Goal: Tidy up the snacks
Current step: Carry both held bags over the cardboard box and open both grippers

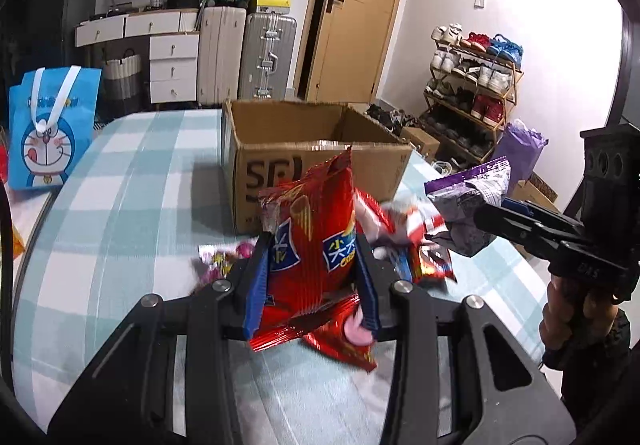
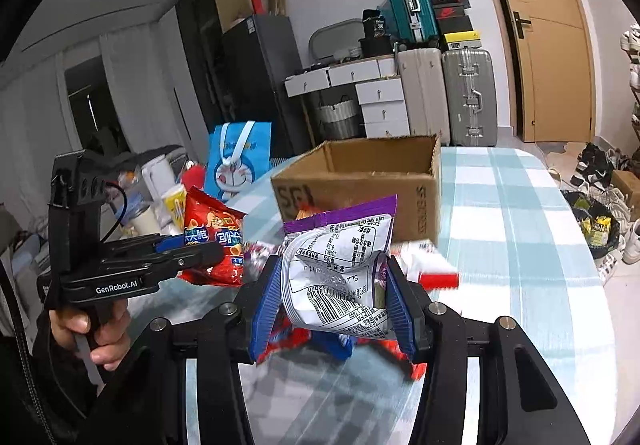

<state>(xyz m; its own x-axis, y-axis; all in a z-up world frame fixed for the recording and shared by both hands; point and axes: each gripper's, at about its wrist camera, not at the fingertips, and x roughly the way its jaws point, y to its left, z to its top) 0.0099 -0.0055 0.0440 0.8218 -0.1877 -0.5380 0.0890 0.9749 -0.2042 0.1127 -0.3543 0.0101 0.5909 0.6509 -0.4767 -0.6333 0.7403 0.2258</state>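
The left gripper (image 1: 314, 269) fingers clamp a red snack bag (image 1: 310, 245); the right gripper (image 2: 332, 301) fingers clamp a purple-edged packet (image 2: 344, 273). Both bags hide the blurred snacks (image 1: 404, 241) behind, and the cardboard box (image 1: 316, 149) floor is unseen.

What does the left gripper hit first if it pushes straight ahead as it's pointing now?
Probably the near wall of the cardboard box, which stands right behind the red snack bag that the left gripper holds. The gap to it is hard to judge.

Left hand-held gripper (image 1: 314, 265): fingers clamped on a red snack bag (image 1: 310, 241). Right hand-held gripper (image 2: 332, 303): fingers clamped on a purple-and-white snack bag (image 2: 340, 277). Both raised, side by side.
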